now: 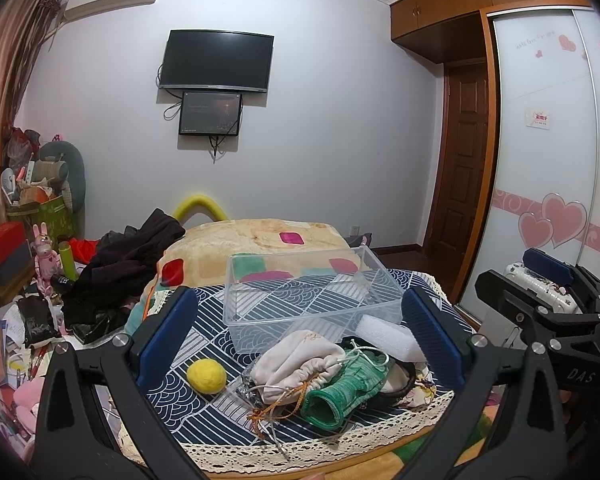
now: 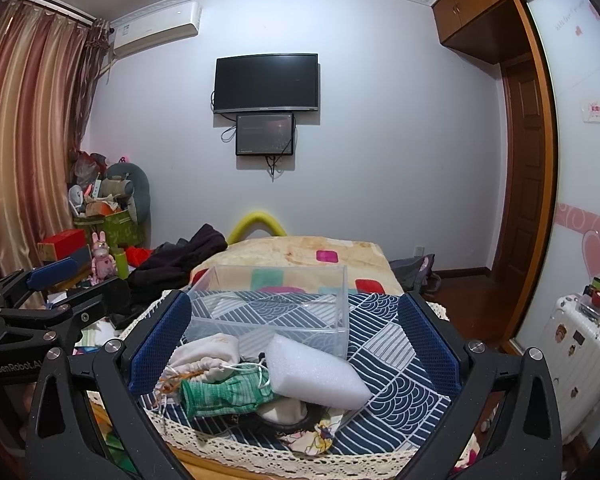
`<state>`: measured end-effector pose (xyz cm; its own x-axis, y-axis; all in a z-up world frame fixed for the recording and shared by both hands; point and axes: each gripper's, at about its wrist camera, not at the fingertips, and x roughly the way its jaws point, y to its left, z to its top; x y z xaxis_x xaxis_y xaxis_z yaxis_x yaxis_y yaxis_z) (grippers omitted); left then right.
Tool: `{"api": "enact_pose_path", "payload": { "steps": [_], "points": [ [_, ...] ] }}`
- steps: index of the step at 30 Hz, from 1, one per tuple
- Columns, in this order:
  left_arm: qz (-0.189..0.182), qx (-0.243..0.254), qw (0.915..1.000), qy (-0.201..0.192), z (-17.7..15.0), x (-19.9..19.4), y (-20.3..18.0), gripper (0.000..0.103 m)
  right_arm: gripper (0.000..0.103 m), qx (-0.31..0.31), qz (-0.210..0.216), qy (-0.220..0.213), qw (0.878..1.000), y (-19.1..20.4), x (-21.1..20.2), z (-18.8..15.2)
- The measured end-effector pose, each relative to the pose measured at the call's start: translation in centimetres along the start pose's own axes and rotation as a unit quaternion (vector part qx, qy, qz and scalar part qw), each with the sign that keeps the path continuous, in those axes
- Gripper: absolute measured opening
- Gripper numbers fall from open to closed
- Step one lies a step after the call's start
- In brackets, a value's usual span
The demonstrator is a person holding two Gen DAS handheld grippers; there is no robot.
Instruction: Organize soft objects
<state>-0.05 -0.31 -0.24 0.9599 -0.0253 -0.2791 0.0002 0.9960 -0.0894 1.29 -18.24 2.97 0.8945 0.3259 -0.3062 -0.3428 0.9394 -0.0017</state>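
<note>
Both of your grippers are held wide apart and grip nothing. The left gripper (image 1: 300, 332) frames the pile from above; the right gripper (image 2: 294, 340) does the same from slightly to the right, and neither touches cloth or object.

Between the jaws sits the heap: a cream drawstring pouch (image 1: 300, 360), a green knitted sleeve (image 1: 340, 390) lying against it, and a white foam block (image 2: 314, 376) resting on top of the sleeve's far end. A dark ring-shaped item lies under them (cannot tell what it is). The yellow felt ball (image 1: 206, 376) sits apart to the left, on the patterned cloth (image 1: 204, 320).

Just behind the heap stands the clear plastic box (image 1: 312, 292), open-topped, nothing inside. Judgement: it is placed close so each soft item travels a short way in. Nothing has been sorted yet.

Likely first pick is the foam block, since it is on top and unobstructed. The pouch cords are tangled near the sleeve and may drag it.
</note>
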Motion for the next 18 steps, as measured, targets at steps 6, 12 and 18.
{"api": "enact_pose_path", "payload": {
  "steps": [6,12,18],
  "points": [
    [0.000,-0.005,1.0000,0.006,-0.1,0.3,0.2,0.103,0.103,0.000,-0.001,0.002,1.000,0.0,0.3,-0.2],
    [0.001,-0.012,0.9998,0.016,-0.4,1.1,1.0,0.103,0.103,0.004,0.001,0.012,1.000,-0.4,1.2,-0.8],
    [0.006,-0.006,0.9992,0.039,-1.4,2.8,2.8,0.103,0.103,-0.005,0.018,0.047,0.999,-0.9,2.9,-2.4]
  ]
}}
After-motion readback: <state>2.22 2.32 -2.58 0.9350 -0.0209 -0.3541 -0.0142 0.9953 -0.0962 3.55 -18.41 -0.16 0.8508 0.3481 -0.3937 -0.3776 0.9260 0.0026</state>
